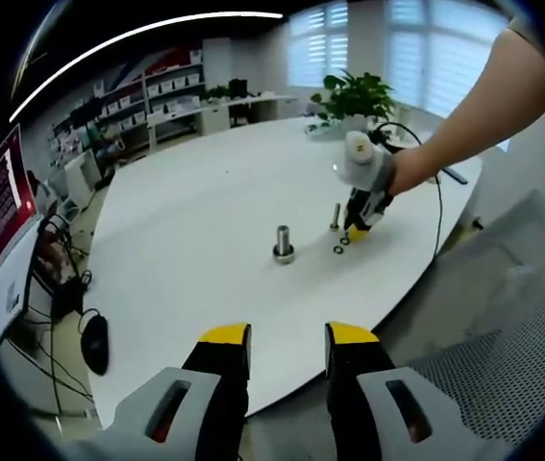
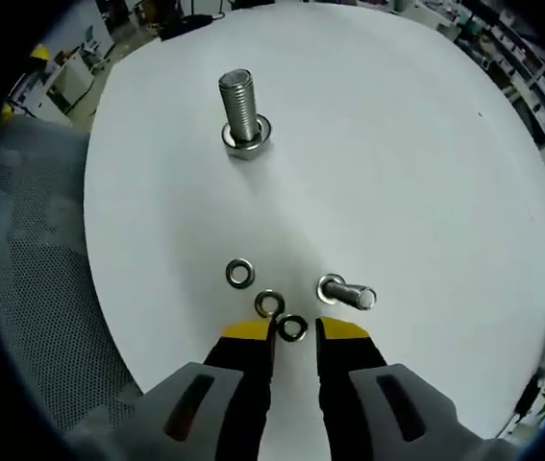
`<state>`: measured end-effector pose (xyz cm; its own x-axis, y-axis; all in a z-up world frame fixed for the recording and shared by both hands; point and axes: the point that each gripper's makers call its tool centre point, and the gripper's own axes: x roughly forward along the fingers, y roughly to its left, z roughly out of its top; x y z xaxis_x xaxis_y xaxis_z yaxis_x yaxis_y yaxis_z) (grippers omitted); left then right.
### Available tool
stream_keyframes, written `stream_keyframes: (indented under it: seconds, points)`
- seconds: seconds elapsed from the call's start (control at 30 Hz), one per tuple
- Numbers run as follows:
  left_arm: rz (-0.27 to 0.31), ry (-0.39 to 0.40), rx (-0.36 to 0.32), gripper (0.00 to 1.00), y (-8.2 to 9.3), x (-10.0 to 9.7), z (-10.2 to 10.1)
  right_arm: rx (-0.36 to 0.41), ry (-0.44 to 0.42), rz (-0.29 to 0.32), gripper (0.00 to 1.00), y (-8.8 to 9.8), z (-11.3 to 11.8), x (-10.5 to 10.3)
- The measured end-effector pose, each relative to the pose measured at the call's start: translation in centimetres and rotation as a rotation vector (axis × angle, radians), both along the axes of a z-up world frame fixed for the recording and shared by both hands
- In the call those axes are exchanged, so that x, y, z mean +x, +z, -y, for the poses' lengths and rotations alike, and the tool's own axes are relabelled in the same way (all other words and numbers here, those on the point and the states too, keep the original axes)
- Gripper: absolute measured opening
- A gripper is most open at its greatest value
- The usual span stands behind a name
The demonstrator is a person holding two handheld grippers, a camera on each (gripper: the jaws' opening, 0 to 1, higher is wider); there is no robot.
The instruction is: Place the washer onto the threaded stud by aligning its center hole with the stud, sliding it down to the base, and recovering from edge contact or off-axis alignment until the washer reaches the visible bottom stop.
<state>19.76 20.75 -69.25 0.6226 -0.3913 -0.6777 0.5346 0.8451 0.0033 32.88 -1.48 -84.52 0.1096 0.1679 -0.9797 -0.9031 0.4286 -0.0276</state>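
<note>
On the white table [image 1: 195, 192] a large threaded stud [image 2: 240, 108] stands upright on a wide base. A smaller stud [image 2: 347, 293] stands close to my right gripper [image 2: 294, 336]. Three washers lie near it: one [image 2: 240, 274] to the left, one [image 2: 269, 303] by the left tip, and one [image 2: 292, 327] flat on the table between the yellow tips with a gap on each side. That gripper is open. In the left gripper view, the large stud [image 1: 283, 243], small stud [image 1: 335, 215] and washers [image 1: 338, 250] sit mid-table, with the right gripper [image 1: 360, 216] over them. My left gripper [image 1: 288, 338] hangs open, off the near table edge.
A grey mesh chair [image 1: 503, 327] stands at the table's near right edge and shows as mesh [image 2: 32, 269] in the right gripper view. A potted plant [image 1: 354, 96] sits at the far end. A monitor [image 1: 3, 202] and cables are left of the table.
</note>
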Motion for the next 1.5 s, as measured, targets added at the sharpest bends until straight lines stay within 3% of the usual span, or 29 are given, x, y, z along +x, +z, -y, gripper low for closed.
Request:
stream_keyframes:
  seconds: [0.37,0.53,0.7,1.27,1.5]
  points:
    - [0.003,0.01,-0.007,0.29,0.1,0.1,-0.1,-0.055,0.167,-0.033,0.17,0.0,0.6,-0.7]
    - [-0.001,0.007,-0.002,0.29,0.0,0.0,-0.1,-0.051,0.169,-0.032,0.18,0.1,0.5,-0.7]
    - [0.004,0.011,-0.011,0.29,0.1,0.2,-0.1,-0.065,0.246,-0.034,0.2,0.1,0.6,-1.1]
    - [-0.002,0.01,-0.005,0.28,0.0,0.2,-0.1,-0.16,0.2,-0.067,0.16,-0.2,0.5,-0.4]
    - [0.0,0.004,-0.002,0.28,0.0,0.1,-0.1,-0.213,0.147,-0.039,0.15,-0.2,0.5,-0.6]
